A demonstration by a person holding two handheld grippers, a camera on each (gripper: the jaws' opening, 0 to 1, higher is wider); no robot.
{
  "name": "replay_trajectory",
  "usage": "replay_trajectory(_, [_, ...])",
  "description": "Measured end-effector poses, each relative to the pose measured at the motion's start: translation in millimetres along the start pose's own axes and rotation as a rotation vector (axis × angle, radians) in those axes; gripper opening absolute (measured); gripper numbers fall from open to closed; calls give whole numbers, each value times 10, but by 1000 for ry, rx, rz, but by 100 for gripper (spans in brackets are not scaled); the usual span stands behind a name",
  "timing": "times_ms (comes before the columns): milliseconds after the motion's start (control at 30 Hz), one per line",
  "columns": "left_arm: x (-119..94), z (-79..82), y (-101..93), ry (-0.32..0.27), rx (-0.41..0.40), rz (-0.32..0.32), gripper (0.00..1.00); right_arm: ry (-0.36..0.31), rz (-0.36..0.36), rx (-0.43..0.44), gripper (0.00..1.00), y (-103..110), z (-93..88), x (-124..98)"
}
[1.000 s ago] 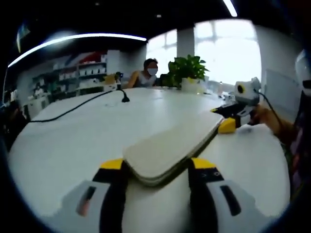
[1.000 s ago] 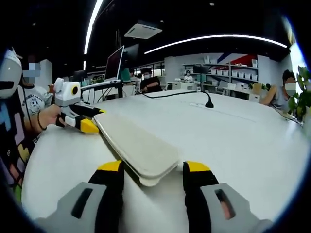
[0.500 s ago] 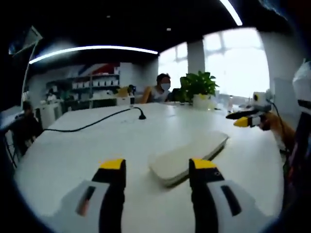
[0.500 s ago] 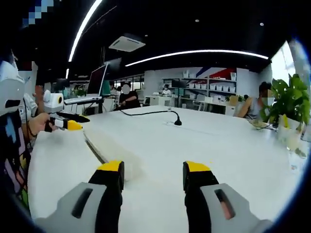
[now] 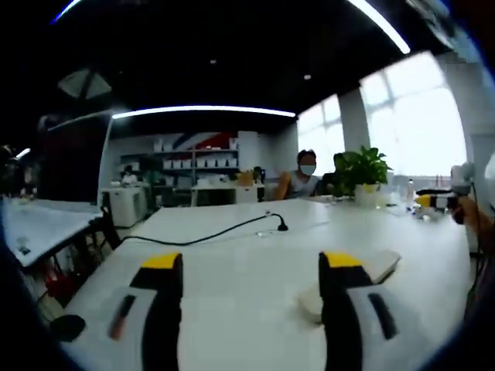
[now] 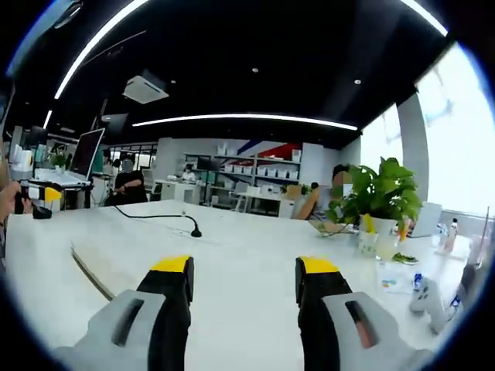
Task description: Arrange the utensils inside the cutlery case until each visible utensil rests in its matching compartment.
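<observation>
A closed cutlery case [image 5: 352, 278], a flat, cream-coloured slab with rounded corners, lies on the smooth white tabletop [image 5: 232, 255], partly behind the right jaw of the left hand-held gripper [image 5: 251, 270]. That gripper and the right hand-held gripper [image 6: 242, 270] both hover with jaws spread, holding nothing. No utensils are in sight, so whether sorting is finished or not yet begun cannot be told. A black cable [image 5: 205, 234] snakes across the tabletop.

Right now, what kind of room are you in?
It looks like an open office or lab. There is a big white table with a microphone on it, shelves of boxes along the back wall, and a monitor on a desk.
</observation>
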State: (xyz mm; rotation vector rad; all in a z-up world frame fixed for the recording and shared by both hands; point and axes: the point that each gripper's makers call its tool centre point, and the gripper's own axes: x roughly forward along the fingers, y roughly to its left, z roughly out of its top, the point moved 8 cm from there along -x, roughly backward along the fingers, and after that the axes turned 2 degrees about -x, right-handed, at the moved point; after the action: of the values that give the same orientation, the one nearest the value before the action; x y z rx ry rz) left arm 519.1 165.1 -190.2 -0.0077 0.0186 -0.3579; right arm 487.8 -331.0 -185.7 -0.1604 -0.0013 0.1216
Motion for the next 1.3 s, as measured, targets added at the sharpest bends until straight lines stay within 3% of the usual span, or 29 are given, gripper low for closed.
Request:
replay_trajectory(133, [-94, 167, 62, -25, 19, 28, 87, -5, -34, -34, 61, -9, 95, 22])
replay_trajectory(267, [-173, 281, 96, -18, 10, 59, 100, -10, -33, 2, 75, 19, 110, 10])
replay_trajectory(433, [-264, 384, 138, -18, 5, 101, 100, 0, -91, 31, 99, 16, 178, -77])
replay_trajectory(600, [-329, 412, 121, -46, -19, 107, 100, -1, -147, -3, 99, 20, 218, -202])
replay_trajectory(900, [-406, 344, 142, -59, -23, 135, 100, -23, -148, -16, 99, 15, 205, -234])
replay_trajectory(1300, [-472, 303, 204, -55, -13, 148, 100, 43, -175, 38, 99, -25, -9, -242])
